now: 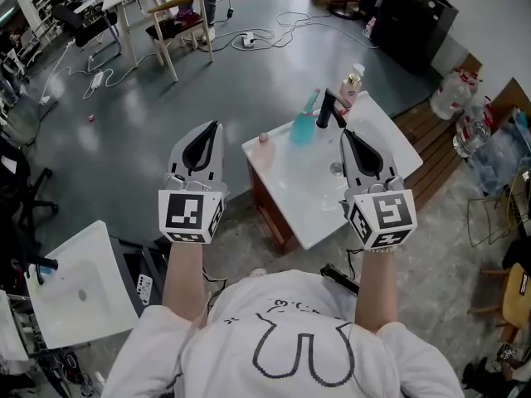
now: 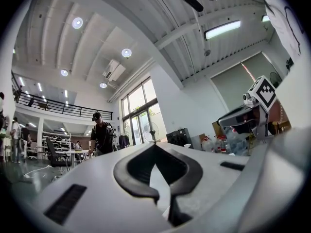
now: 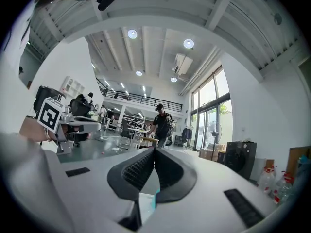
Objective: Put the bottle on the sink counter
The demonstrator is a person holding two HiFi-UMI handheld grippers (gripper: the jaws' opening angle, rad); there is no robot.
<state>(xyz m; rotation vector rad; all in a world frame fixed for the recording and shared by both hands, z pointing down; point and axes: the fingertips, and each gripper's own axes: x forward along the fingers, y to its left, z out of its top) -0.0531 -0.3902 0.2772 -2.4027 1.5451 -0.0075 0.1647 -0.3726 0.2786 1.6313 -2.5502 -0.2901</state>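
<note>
The white sink counter (image 1: pixel 390 143) sits just ahead of the person, a little to the right. The left gripper (image 1: pixel 217 125) is held off the counter's left edge, over the grey floor. The right gripper (image 1: pixel 344 133) is above the basin. Both are clenched tip to tip on nothing. The teal bottle (image 1: pixel 304 126) stands on the counter, just left of the black faucet (image 1: pixel 329 108). A pump bottle (image 1: pixel 352 87) stands at the far edge.

The white sink counter (image 1: pixel 286 196) stands on the grey floor (image 1: pixel 249 81) and carries a black faucet (image 1: pixel 328 109), a teal bottle (image 1: pixel 304 125) just beside it, a pump bottle (image 1: pixel 352 88) and a small pink round thing (image 1: pixel 264 138) at one corner.
</note>
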